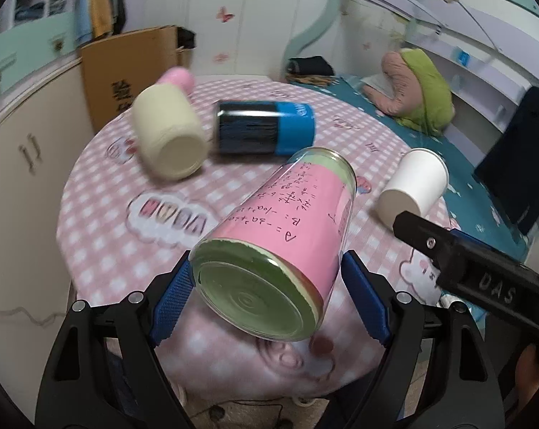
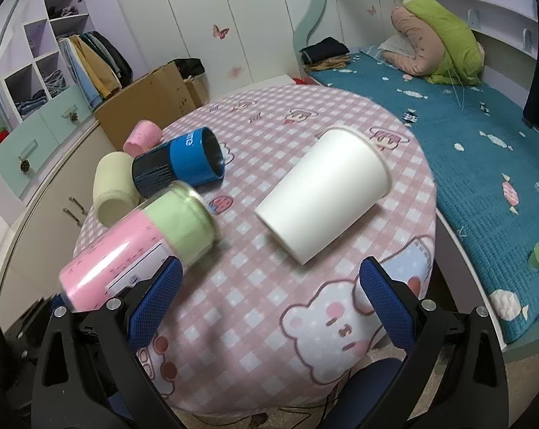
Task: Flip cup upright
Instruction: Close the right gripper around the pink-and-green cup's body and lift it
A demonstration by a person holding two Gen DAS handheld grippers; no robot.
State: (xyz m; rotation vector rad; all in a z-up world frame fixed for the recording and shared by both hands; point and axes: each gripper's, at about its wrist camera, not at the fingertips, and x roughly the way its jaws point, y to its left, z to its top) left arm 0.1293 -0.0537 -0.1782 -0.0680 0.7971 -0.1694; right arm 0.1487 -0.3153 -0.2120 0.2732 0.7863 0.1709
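A clear cup with a pink and green paper liner [image 1: 276, 246] is held tilted above the round table, base toward the left wrist camera. My left gripper [image 1: 266, 296] is shut on its base end. The cup also shows in the right wrist view [image 2: 137, 246] at the left. A white paper cup [image 2: 323, 196] lies on its side on the table, base toward my right gripper [image 2: 269, 304], which is open and empty just short of it. The right gripper's black body [image 1: 476, 268] shows at the right of the left wrist view.
A cream cup [image 1: 167, 132], a blue and black cup [image 1: 266, 127] and a pink cup [image 2: 142, 137] lie on their sides at the far left of the pink checked tablecloth [image 2: 269, 321]. A cardboard box [image 2: 148, 103] stands behind. A bed [image 2: 484, 164] is at the right.
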